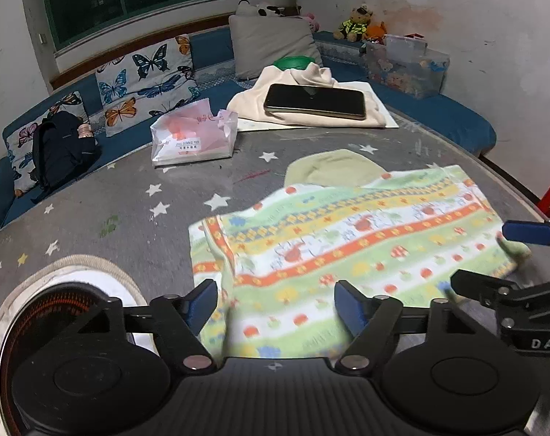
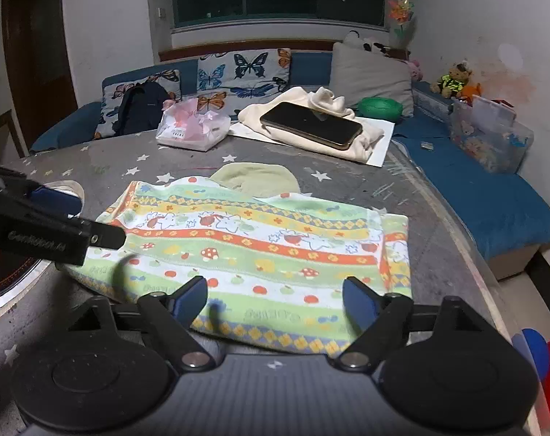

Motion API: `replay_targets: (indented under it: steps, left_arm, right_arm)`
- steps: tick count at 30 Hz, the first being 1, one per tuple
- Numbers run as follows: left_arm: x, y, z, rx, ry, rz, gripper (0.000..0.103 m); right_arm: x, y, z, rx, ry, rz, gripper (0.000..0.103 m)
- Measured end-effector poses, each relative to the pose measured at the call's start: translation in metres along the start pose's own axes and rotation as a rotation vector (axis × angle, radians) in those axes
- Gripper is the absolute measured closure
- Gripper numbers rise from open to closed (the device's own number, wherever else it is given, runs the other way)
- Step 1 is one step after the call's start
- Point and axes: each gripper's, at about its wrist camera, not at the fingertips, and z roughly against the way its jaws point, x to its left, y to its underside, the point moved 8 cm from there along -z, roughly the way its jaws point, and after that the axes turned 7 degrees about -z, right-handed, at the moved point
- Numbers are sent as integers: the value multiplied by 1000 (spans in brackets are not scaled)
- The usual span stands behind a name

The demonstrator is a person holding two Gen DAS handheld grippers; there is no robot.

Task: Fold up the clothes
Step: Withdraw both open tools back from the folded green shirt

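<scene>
A striped child's garment (image 1: 347,239) with mushroom and apple prints lies flat on the grey star-patterned table (image 1: 129,210); it also shows in the right wrist view (image 2: 260,243). A pale green collar part (image 1: 333,170) sticks out at its far edge. My left gripper (image 1: 276,303) is open over the garment's near left edge. My right gripper (image 2: 275,299) is open over the near edge. The right gripper also shows at the right of the left wrist view (image 1: 500,254), and the left gripper at the left of the right wrist view (image 2: 56,232).
A cream folded cloth (image 1: 311,105) with a phone (image 1: 314,101) on it lies at the table's far side, next to a pink wrapped box (image 1: 193,138). A round heater (image 1: 56,312) sits at the near left. A blue sofa (image 1: 453,116) with cushions surrounds the table.
</scene>
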Motion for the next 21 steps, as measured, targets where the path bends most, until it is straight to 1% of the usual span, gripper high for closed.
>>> replay_targets:
  steps: [6,7,11,15,17,21]
  left_arm:
    - [-7,14,15,-2,8,10,17]
    - [-8,16,17,-1,8,14,17]
    - [-10,27,24,0,11,25,14]
    - [-12,40,27,8,14,31,9]
    - [-13,46,27,13,12,34,9]
    - [-15,58,27,26,17,42,7]
  right_arm:
    - [3,9,12,-9,3,-15,12]
    - [4,11,13,-10,5,-18,10]
    - [7,18,19,-11,10,-28,9]
    - [10,27,23,-8,15,-33,7]
    - [11,31,25,-8,21,-36,5]
    - [13,38,27,-4,19,-44,4]
